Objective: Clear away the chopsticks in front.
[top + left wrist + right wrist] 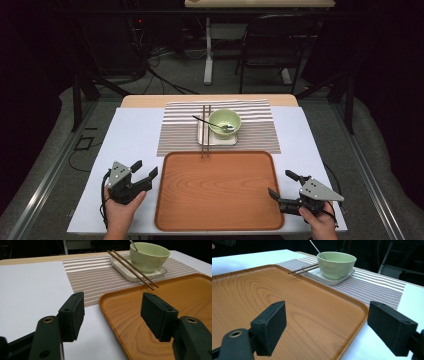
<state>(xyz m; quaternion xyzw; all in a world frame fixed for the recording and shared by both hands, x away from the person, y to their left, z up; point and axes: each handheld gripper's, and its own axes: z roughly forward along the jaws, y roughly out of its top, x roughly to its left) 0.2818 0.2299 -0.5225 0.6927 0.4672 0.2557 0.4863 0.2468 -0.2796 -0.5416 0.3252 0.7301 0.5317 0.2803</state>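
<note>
White-covered counter (pixel 135 135) before a dark room: both grippers, left gripper (pixel 144 173) and right gripper (pixel 285 184), jaws apart and empty, flank the bare orange wood-grain tray (pixel 220 192), whose side edges lie just inward of each.

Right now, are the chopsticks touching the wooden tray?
Touching. In the left gripper view the chopsticks lie across the white plate's edge and their near tips rest on the tray's far rim.

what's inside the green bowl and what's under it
A metal spoon leans in the green bowl; any food there is too small to tell. The bowl sits on a white square plate, on a striped placemat.
</note>
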